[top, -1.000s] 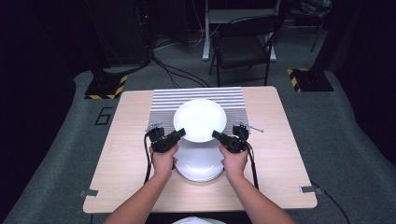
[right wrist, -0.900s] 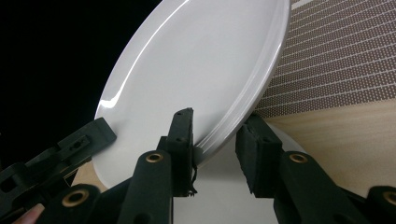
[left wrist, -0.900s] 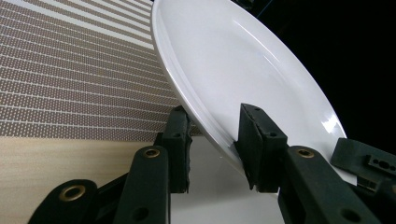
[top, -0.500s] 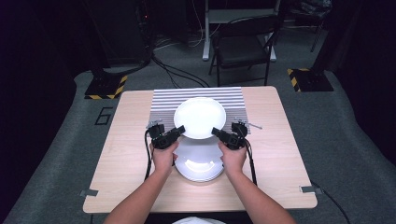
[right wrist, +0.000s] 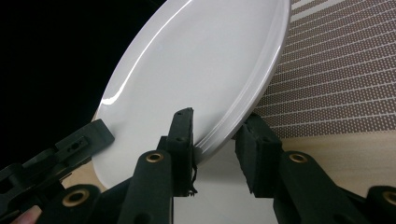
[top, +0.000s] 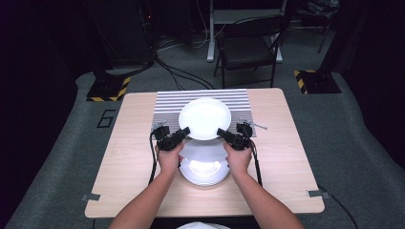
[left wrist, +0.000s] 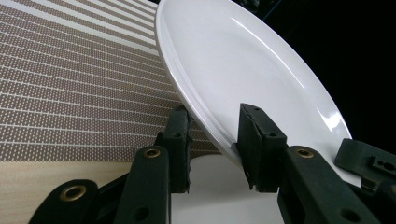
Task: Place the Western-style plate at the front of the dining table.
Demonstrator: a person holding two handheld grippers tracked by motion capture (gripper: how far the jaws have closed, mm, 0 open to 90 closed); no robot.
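Both grippers, left (top: 184, 130) and right (top: 221, 131), clamped jaws on the white plate (top: 204, 118) rims, held above the plate stack (top: 204, 167); next likely lowering onto the striped placemat (top: 167, 101), level

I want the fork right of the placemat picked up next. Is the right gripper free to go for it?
Probably not yet: the right gripper and left gripper each clamp the lifted plate's rim. The fork lies unobstructed beside it.

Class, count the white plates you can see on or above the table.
At least 2: one round white plate held above the striped placemat by both grippers, and a stack of white plates on the wooden table below; the number stacked is unclear.
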